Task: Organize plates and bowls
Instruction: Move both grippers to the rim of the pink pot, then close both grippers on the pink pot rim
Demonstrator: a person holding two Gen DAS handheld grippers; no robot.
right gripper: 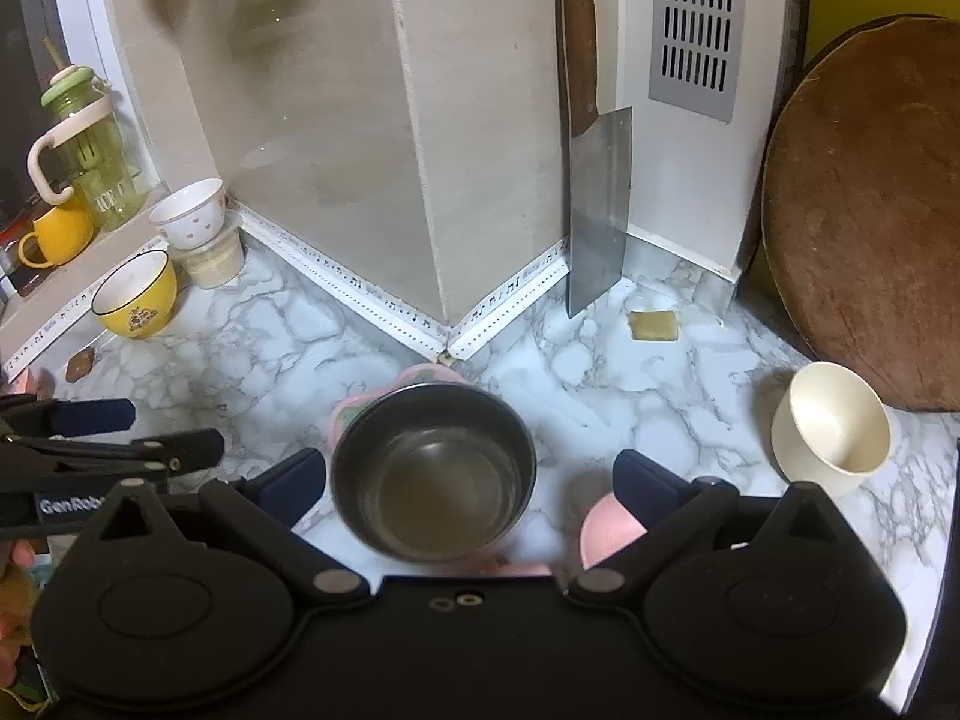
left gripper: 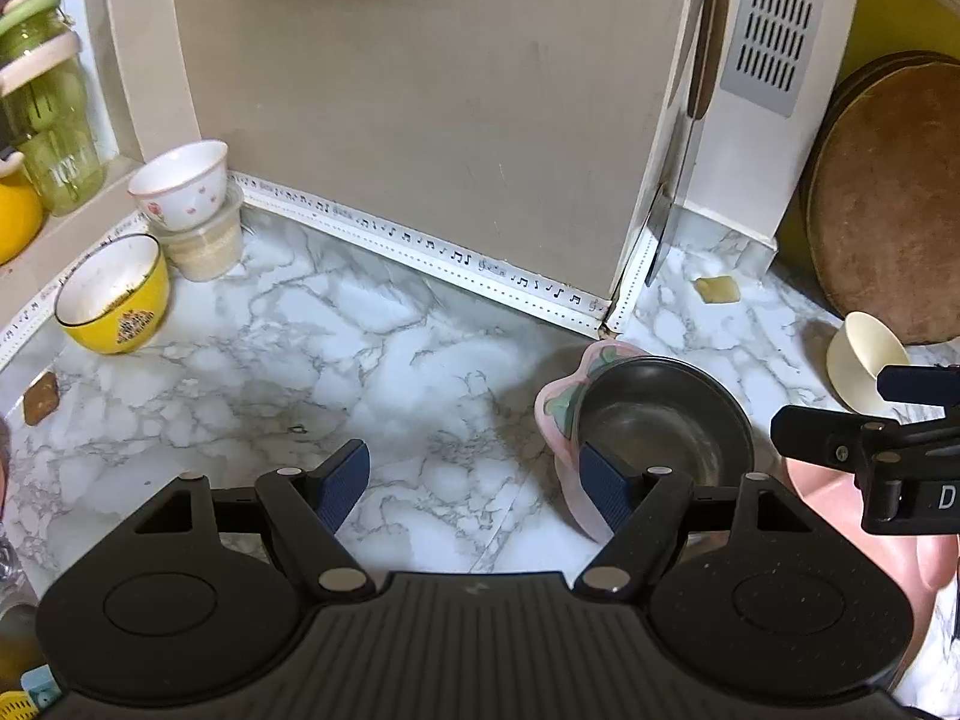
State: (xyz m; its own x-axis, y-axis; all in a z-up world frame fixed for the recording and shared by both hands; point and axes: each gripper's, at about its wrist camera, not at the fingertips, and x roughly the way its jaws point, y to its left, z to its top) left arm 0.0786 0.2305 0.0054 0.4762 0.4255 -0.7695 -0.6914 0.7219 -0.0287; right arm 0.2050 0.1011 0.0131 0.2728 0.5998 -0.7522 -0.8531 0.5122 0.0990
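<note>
Both grippers are hanging wide apart, gripping nothing: the right gripper [right gripper: 468, 480] is straddling the dark metal bowl [right gripper: 432, 474], the left gripper [left gripper: 474, 480] just beside it. It's sitting stacked on pink dishes [right gripper: 609, 525] on the marble counter [right gripper: 600, 384], probably light, stiff and slick, so I'm guessing pinching the rim works.

The black body of the left tool [right gripper: 90, 420], seen at the left edge of the right wrist view, carries white lettering that reads "GenRob", cut off by the right tool's housing. The black right tool [left gripper: 918, 402], seen in the left wrist view, shows a single white letter "D" at the frame edge. The green transparent glass jar [right gripper: 99, 168] bears pale letters reading roughly "ACE". The white trim strip [left gripper: 432, 246] along the wall base is printed with black musical notes. The yellow ceramic bowl [left gripper: 114, 300] carries a dark emblem; its lettering is illegible.
</note>
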